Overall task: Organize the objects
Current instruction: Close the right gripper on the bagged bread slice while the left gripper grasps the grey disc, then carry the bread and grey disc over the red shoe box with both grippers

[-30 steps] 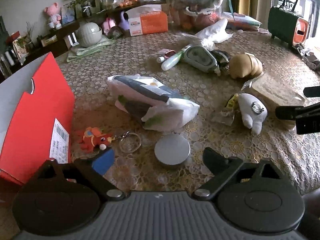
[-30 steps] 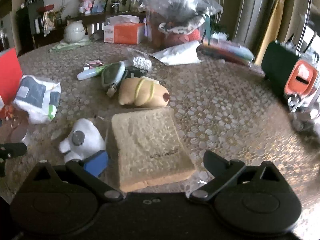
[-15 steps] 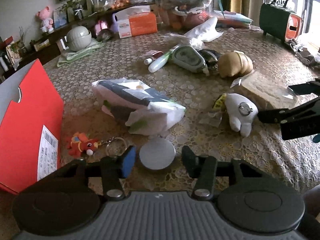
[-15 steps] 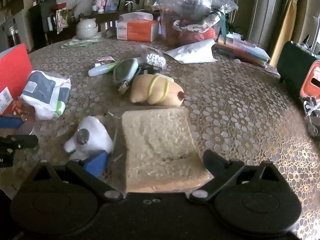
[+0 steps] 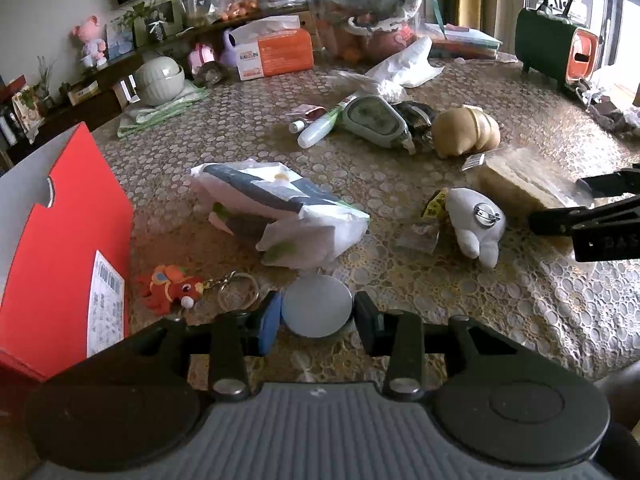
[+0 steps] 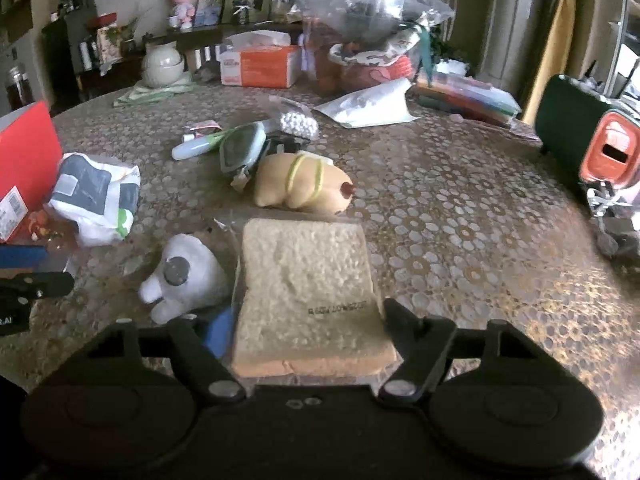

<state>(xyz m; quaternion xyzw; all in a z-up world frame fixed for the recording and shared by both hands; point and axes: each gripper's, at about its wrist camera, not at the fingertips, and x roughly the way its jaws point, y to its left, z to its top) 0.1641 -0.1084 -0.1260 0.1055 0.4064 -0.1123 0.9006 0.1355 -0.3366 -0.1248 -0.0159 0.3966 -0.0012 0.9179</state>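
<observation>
My left gripper point(image 5: 316, 316) is shut on a small round grey tin point(image 5: 318, 305) that rests on the table near the front edge. My right gripper point(image 6: 308, 320) is shut on a wrapped slice of bread point(image 6: 308, 292), its fingers against both sides. The right gripper's fingers also show at the right edge of the left wrist view point(image 5: 588, 216), beside the bread point(image 5: 516, 184). A white plush toy point(image 6: 184, 276) lies just left of the bread. A red keychain figure point(image 5: 170, 288) lies left of the tin.
A red box point(image 5: 60, 264) stands at the left. A white plastic bag point(image 5: 276, 208) lies mid-table. A tan plush point(image 6: 304, 184), a grey-green case point(image 6: 240, 148) and a white tube point(image 6: 196, 146) lie beyond the bread. A green and orange radio point(image 6: 588, 140) stands at the right.
My left gripper has moved up to the round tin and closed on it. My right gripper has closed in on the bread slice.
</observation>
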